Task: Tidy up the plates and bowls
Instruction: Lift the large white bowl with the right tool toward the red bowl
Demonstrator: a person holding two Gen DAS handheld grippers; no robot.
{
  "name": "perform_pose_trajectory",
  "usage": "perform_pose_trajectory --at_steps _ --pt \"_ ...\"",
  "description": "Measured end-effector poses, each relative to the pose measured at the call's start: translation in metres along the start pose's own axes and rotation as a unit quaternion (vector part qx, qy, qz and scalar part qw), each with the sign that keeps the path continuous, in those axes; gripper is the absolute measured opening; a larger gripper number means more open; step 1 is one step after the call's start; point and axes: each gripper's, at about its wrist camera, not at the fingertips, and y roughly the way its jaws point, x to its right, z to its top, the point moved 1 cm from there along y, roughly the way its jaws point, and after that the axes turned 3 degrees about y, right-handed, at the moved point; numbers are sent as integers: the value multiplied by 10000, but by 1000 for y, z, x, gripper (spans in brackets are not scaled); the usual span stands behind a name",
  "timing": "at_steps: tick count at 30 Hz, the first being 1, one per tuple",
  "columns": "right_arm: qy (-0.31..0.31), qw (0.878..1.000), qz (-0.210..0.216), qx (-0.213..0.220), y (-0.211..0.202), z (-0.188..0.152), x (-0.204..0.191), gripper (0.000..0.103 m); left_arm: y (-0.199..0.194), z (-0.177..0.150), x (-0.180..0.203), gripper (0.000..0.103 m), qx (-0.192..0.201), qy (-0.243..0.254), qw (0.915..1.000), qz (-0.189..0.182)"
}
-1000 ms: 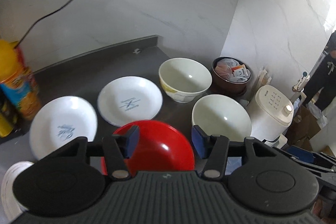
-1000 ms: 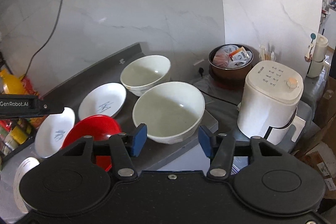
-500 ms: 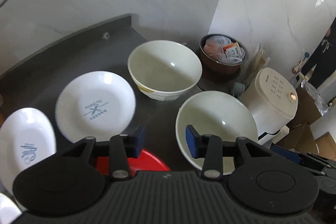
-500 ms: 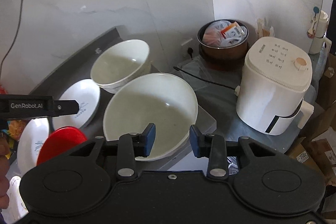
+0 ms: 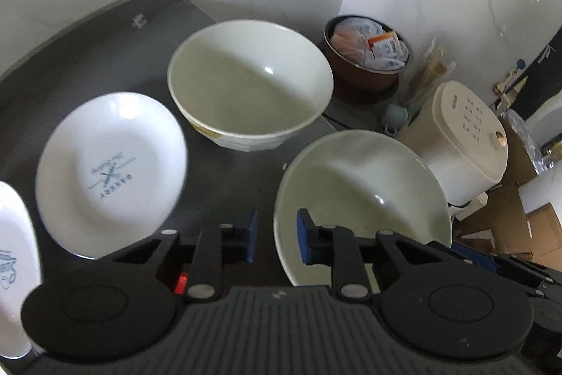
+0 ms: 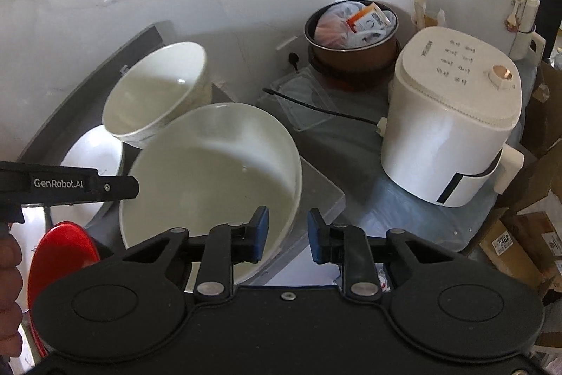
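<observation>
Near bowl (image 6: 210, 178) sits at the bench (image 5: 87, 58) near-right corner, both hand-held grippers straddling its rim from opposite sides: left hand-held gripper (image 5: 274, 239) and right hand-held gripper (image 6: 287, 236), jaws parted, not yet clamped, apparently for a two-sided lift. Far bowl (image 5: 249, 83) waits just behind, probably the nesting target. Tight: bench edge close right, rice cooker (image 6: 453, 125) beyond; plate (image 5: 110, 169) left.
</observation>
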Motion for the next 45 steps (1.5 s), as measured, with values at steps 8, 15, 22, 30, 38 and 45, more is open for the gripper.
perform_pose_trajectory --at_steps 8,15,22,30,38,45 --pt "-9 10000 -47 -29 11 2 -2 13 20 6 2 3 -146 52 9999 62" --pt "-29 9999 -77 78 5 4 -8 12 14 9 -6 2 -147 -28 9999 -58" --pt "-53 9996 -62 258 -12 6 -14 12 -6 11 -9 2 30 -25 9999 -125" --pt "-241 9984 67 517 -43 7 -27 12 -44 9 -13 2 321 -78 9994 -104" --pt "-468 9959 294 719 -73 3 -40 12 -81 -7 -20 2 547 -257 9982 -55" --pt "-740 9926 518 806 -91 -5 -52 12 -112 -23 -27 2 771 -460 9959 114"
